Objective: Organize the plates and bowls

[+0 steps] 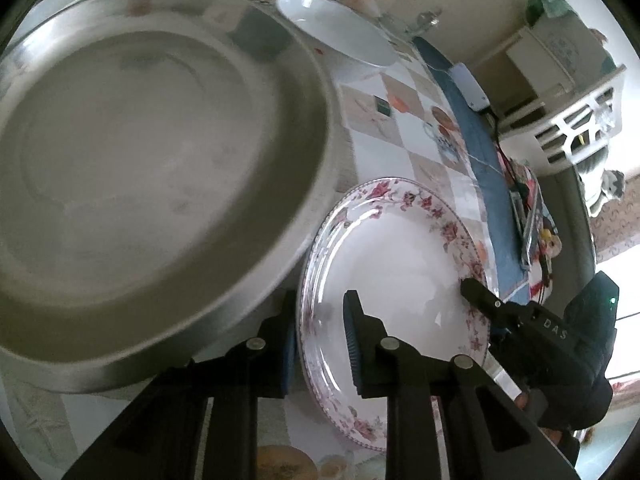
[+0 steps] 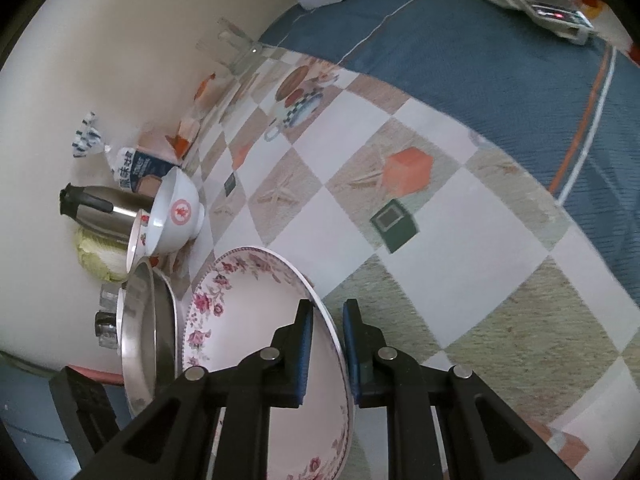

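A floral-rimmed white plate (image 1: 392, 264) is held up off the table between both grippers. My left gripper (image 1: 320, 340) has its jaws around the plate's near rim. My right gripper (image 2: 326, 344) has its jaws around the opposite rim of the same plate (image 2: 260, 320); it also shows in the left wrist view (image 1: 480, 300). A large steel plate (image 1: 160, 168) lies on the table just left of the floral plate, also in the right wrist view (image 2: 144, 332). White bowls (image 1: 340, 32) stand beyond it, and stacked bowls (image 2: 176, 212) show in the right wrist view.
The table has a checked patterned cloth (image 2: 400, 184) over a blue cloth (image 2: 480, 60). A steel kettle (image 2: 104, 204), a cabbage (image 2: 100, 260), a food bag (image 2: 136, 168) and glasses (image 2: 232, 44) stand along the wall. A white shelf unit (image 1: 568, 92) is beyond the table.
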`<state>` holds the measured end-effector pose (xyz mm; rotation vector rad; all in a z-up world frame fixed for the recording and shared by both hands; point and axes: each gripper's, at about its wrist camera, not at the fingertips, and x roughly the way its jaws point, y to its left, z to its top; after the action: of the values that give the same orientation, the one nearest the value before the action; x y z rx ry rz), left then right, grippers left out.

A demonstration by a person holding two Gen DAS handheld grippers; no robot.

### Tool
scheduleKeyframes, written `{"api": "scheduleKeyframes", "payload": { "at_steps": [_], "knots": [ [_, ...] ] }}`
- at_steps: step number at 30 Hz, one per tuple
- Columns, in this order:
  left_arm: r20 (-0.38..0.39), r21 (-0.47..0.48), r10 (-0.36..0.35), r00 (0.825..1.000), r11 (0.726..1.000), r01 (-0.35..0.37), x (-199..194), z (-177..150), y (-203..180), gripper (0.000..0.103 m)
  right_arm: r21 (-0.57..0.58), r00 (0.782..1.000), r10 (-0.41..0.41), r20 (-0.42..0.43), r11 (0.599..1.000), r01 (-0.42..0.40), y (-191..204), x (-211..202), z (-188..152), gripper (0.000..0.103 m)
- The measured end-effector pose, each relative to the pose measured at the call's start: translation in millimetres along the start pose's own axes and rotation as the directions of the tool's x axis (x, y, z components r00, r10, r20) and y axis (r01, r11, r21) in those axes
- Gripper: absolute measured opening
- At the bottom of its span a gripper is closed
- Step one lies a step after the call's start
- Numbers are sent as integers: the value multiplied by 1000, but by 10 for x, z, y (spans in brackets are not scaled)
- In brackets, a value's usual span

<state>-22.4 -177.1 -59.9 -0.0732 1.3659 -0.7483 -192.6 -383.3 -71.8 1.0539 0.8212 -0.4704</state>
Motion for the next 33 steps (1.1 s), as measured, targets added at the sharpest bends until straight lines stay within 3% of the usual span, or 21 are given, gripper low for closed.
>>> {"api": "scheduleKeyframes", "payload": {
  "at_steps": [16, 33],
  "knots": [
    [42, 122, -4, 999, 993, -1, -163, 29, -238, 22, -24, 997, 8, 75, 1000, -6, -4, -264, 25, 17],
    [150, 160, -107, 983, 984, 82, -654, 154, -300, 22, -98, 983, 49, 178, 995, -32, 308, -604, 39, 17]
  ]
}}
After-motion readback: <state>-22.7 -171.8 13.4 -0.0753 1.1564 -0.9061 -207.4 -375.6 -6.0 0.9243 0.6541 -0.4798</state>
